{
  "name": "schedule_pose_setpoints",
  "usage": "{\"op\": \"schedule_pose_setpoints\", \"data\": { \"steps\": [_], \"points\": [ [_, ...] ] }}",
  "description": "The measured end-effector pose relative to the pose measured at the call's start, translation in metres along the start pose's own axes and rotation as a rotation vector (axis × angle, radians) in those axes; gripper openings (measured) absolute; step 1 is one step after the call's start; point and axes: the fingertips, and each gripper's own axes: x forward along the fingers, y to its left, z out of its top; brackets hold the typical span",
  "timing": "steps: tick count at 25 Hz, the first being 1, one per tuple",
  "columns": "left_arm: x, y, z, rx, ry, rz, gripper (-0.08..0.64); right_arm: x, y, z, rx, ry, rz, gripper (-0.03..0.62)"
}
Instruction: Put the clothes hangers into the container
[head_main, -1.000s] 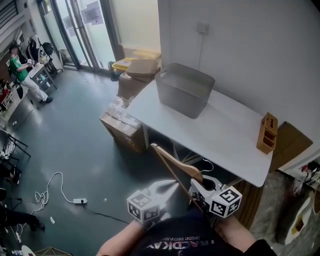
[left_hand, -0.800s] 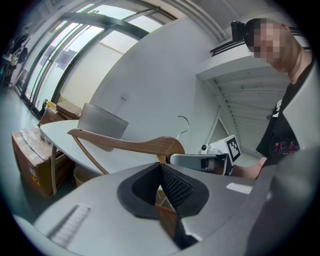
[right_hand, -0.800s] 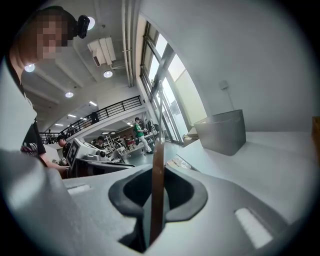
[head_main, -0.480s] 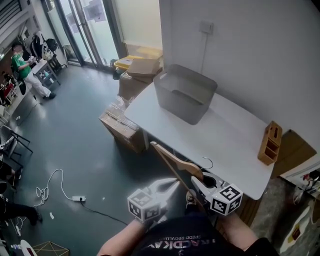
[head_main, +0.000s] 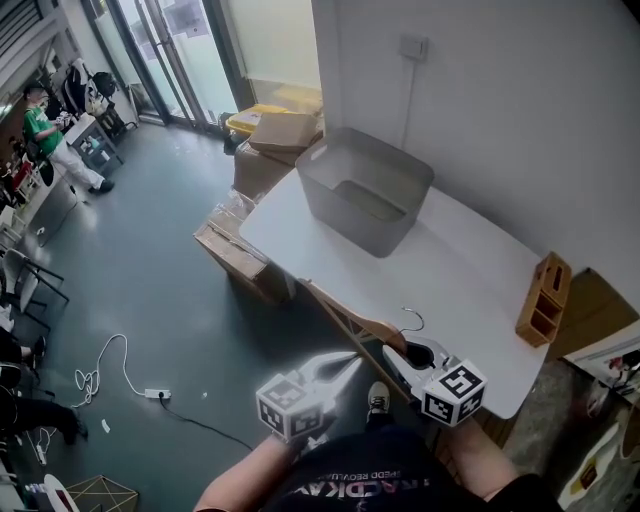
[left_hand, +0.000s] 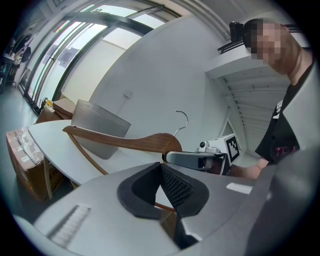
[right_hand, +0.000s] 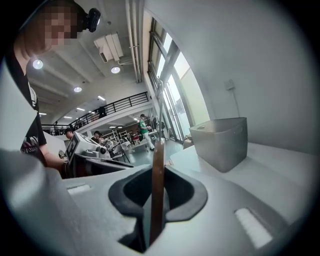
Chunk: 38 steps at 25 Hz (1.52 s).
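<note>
A wooden clothes hanger (head_main: 345, 312) with a metal hook (head_main: 412, 318) hangs in the air at the near edge of the white table (head_main: 470, 270). My right gripper (head_main: 402, 352) is shut on its wooden body near the hook; in the right gripper view the wood (right_hand: 159, 150) stands edge-on between the jaws. My left gripper (head_main: 345, 362) sits just left of it, jaws shut, with nothing seen held. The left gripper view shows the hanger (left_hand: 125, 142) and the right gripper (left_hand: 200, 159). The grey container (head_main: 365, 190) stands open at the table's far left.
A wooden organiser (head_main: 543, 297) sits at the table's right edge. Cardboard boxes (head_main: 240, 250) lie on the floor left of the table, more (head_main: 275, 140) behind it. A cable with a power strip (head_main: 150, 393) lies on the floor. A person in green (head_main: 50, 130) stands far left.
The grippers and the hanger have come closer to the table. The hanger's hook now lies over the table's near edge. Both grips look unchanged.
</note>
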Motion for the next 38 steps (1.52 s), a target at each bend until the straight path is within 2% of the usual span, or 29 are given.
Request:
{"op": "schedule_pose_setpoints", "data": {
  "steps": [12,18,22,31,35,38],
  "points": [
    [0.085,0.011,0.046,0.035,-0.046,0.065,-0.002,-0.004,-0.077,0.050,-0.075,-0.015,0.086,0.057],
    [0.112,0.014,0.071,0.062,-0.097,0.120,-0.002,-0.006,-0.103,0.079,-0.150,-0.023,0.145,0.057],
    [0.121,0.016,0.085,0.075,-0.104,0.126,-0.002,-0.006,-0.111,0.102,-0.194,-0.043,0.160,0.057],
    [0.138,0.042,0.133,0.167,-0.120,0.083,-0.002,0.009,-0.136,0.163,-0.344,-0.083,0.101,0.057],
    [0.143,0.063,0.159,0.193,-0.126,0.050,-0.002,0.027,-0.146,0.182,-0.386,-0.067,0.050,0.057],
    [0.147,0.084,0.176,0.199,-0.124,0.026,-0.002,0.047,-0.151,0.197,-0.458,-0.039,0.015,0.057]
  ]
}}
